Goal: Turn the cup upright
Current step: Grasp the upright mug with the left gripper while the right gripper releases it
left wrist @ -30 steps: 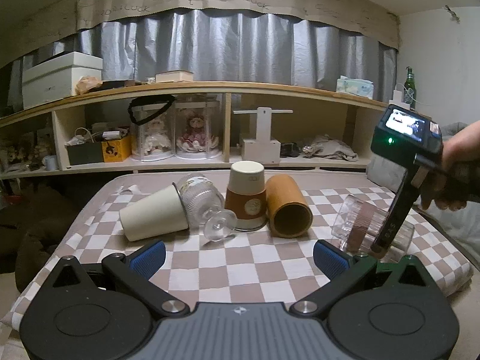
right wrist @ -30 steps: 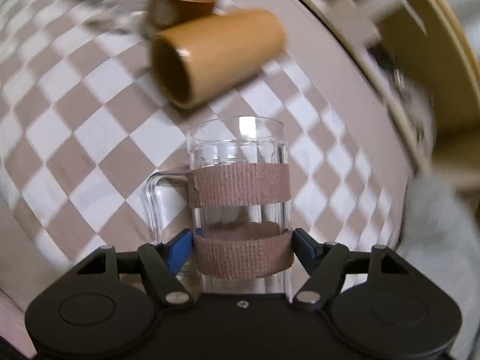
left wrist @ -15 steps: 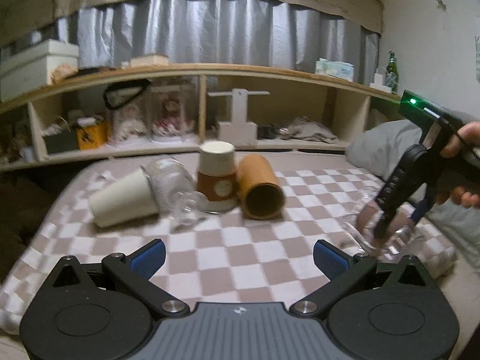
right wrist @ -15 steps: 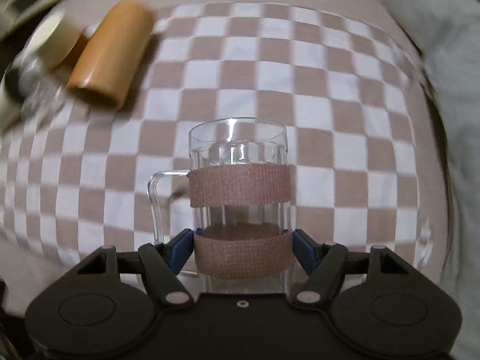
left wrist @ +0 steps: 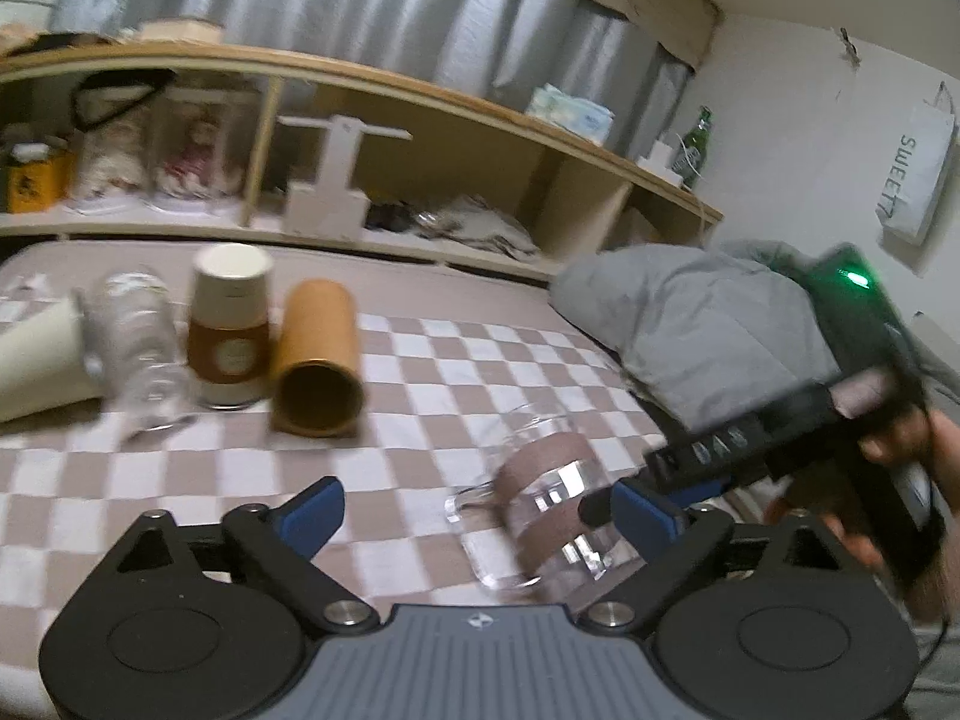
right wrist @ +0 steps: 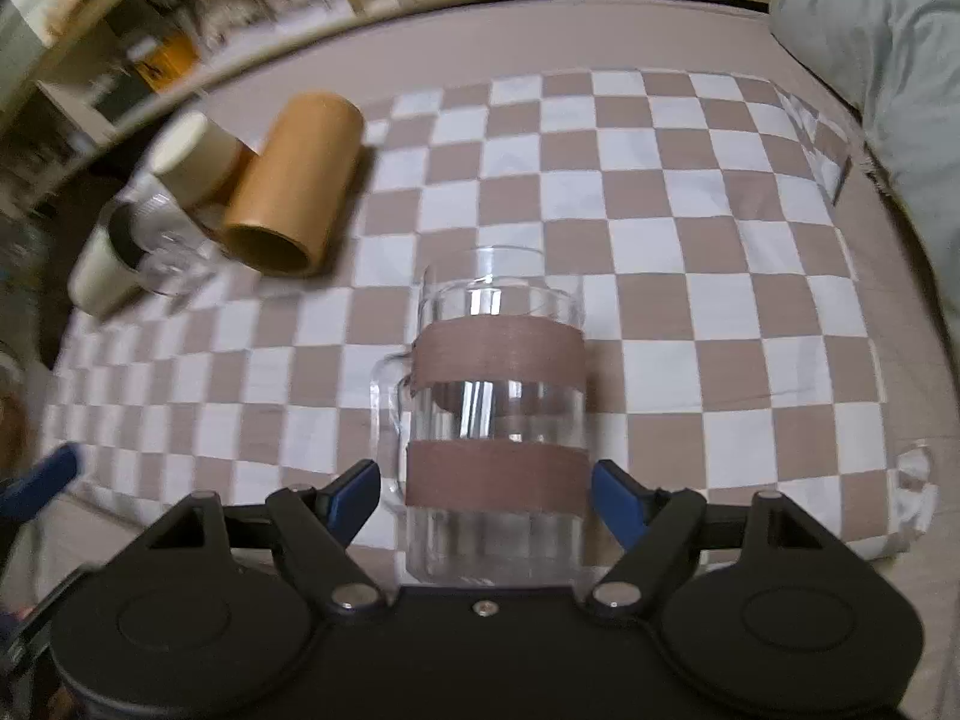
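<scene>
A clear glass mug (right wrist: 498,402) with two brown tape bands and a handle on its left sits between the fingers of my right gripper (right wrist: 486,492). The blue pads stand slightly off the glass on both sides, so the jaws look open. The mug's open rim points away from the camera, over the checkered cloth (right wrist: 690,252). In the left wrist view the mug (left wrist: 540,504) shows tilted, low at the right, with the right gripper (left wrist: 606,504) at it. My left gripper (left wrist: 480,504) is open and empty, just in front of the mug.
An orange tube cup (left wrist: 315,360) lies on its side. Beside it stand an upside-down paper cup (left wrist: 228,330), a lying glass goblet (left wrist: 135,348) and a lying cream cup (left wrist: 36,360). A grey pillow (left wrist: 708,324) lies at the right. Shelves (left wrist: 360,78) stand behind.
The right gripper's pads have come off the mug, which they pinched before. The right gripper turned back toward the shelves. The left gripper swung right and closer to the mug.
</scene>
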The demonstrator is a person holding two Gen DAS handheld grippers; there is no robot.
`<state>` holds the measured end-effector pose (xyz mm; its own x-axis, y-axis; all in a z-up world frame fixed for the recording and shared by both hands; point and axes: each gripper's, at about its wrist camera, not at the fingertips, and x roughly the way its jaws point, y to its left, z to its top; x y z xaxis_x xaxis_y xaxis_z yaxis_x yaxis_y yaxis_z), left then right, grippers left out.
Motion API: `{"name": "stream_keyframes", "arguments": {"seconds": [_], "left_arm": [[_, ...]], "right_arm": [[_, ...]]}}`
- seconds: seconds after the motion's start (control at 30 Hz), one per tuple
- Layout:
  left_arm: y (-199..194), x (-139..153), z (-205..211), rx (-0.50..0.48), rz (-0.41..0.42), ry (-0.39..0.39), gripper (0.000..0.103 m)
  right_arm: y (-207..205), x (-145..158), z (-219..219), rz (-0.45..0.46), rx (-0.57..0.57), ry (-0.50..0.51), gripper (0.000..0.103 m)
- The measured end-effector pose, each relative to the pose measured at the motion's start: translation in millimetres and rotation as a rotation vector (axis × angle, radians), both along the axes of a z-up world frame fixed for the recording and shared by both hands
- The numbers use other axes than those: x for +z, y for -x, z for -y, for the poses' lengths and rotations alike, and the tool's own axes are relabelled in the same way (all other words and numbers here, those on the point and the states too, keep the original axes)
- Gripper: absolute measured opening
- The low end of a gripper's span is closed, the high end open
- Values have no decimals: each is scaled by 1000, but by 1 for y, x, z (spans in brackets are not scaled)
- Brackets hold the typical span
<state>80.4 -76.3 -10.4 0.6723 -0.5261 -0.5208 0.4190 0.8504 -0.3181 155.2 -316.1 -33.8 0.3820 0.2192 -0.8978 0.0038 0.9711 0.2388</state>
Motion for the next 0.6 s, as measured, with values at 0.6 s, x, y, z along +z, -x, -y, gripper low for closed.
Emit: {"name": "stream_keyframes", "arguments": {"seconds": [0.6], "left_arm": [[-144, -40, 106, -5, -483, 57, 92]], "right_arm": [[50, -13, 66, 160, 9, -335, 78]]}}
